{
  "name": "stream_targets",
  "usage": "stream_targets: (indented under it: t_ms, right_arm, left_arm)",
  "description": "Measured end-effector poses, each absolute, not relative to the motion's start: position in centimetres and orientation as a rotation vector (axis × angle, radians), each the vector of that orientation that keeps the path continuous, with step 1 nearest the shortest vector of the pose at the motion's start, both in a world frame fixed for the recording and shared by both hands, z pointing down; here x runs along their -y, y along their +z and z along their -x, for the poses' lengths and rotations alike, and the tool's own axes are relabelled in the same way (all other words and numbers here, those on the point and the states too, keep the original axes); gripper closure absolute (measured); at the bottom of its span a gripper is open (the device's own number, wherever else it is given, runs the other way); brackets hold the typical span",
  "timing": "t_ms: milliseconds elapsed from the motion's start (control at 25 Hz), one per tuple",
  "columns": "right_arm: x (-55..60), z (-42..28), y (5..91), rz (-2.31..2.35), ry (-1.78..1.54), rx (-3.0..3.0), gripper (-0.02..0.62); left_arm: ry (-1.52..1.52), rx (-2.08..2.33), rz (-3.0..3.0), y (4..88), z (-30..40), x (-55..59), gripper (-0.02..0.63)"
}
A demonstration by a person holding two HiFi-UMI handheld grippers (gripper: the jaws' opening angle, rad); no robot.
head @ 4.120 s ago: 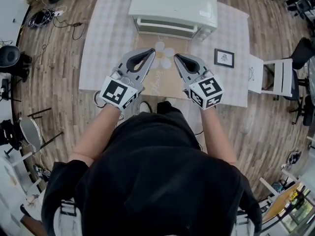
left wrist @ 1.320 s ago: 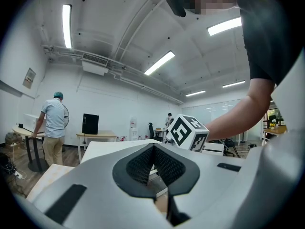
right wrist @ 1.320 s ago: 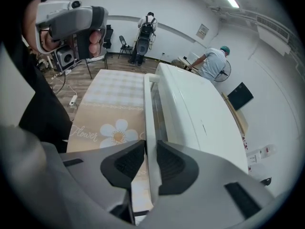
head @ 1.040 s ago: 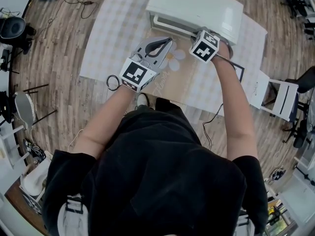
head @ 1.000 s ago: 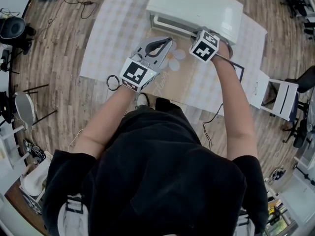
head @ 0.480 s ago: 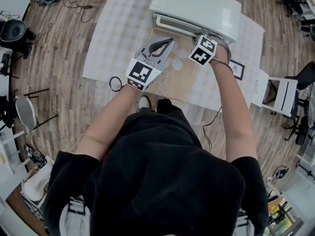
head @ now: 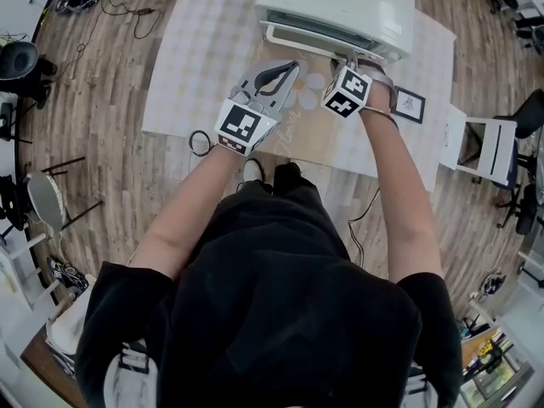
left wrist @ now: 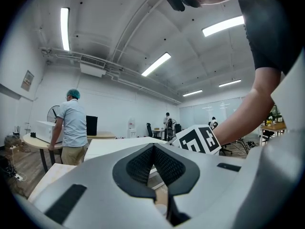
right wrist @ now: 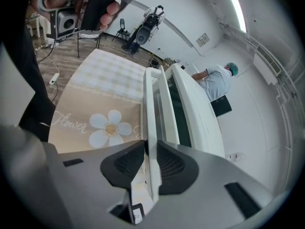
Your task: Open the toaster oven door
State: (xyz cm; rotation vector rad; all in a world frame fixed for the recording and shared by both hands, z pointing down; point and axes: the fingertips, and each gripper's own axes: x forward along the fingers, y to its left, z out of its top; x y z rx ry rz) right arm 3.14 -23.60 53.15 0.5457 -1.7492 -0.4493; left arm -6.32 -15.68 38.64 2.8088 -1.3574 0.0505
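Observation:
The white toaster oven (head: 340, 2) stands at the table's far side, its long door handle (head: 306, 39) along the front. My right gripper (head: 355, 58) is at the handle's right end. In the right gripper view the handle bar (right wrist: 151, 109) runs between both pads and my right gripper (right wrist: 151, 146) grips it, though its jaws are opening slightly. The door (right wrist: 178, 113) looks a little ajar at the top. My left gripper (head: 294, 65) hovers shut and empty over the mat, left of the right one; its tips (left wrist: 153, 147) meet in its own view.
A beige flower mat (head: 297, 121) lies on the checked tablecloth (head: 195, 58) in front of the oven. A small framed picture (head: 410, 104) sits at the right. A white chair (head: 484, 151) stands off the table's right side. A person (left wrist: 71, 123) stands at another table behind.
The right gripper went from above the mat to the oven's handle and closed round it; over the last second it drew back slightly toward me. The left gripper barely moved.

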Motion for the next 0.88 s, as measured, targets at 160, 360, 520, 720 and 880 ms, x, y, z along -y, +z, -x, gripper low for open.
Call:
stream_targets:
  t_ms: [160, 360, 520, 720, 880]
  right_arm:
    - [22.9, -3.0, 53.6, -0.559, -0.455, 1.740, 0.499]
    - [22.0, -3.1, 54.3, -0.581, -0.487, 1.728, 0.500]
    - [21.0, -3.0, 54.8, -0.595, -0.505, 1.719, 0.500]
    - [20.6, -3.2, 55.0, -0.648, -0.542, 1.709, 0.500]
    - [20.3, -3.1, 55.2, -0.679, -0.565, 1.711, 0.500]
  left_arm:
    - [0.040, 1.338, -2.800, 39.1, 6.1, 15.1, 0.594]
    - [0.027, 1.317, -2.795, 39.8, 5.7, 14.6, 0.594]
    - [0.024, 1.305, -2.803, 39.9, 5.6, 14.0, 0.594]
    - [0.021, 1.291, -2.823, 40.1, 5.2, 13.6, 0.594]
    - [0.026, 1.279, -2.822, 40.4, 4.9, 13.5, 0.594]
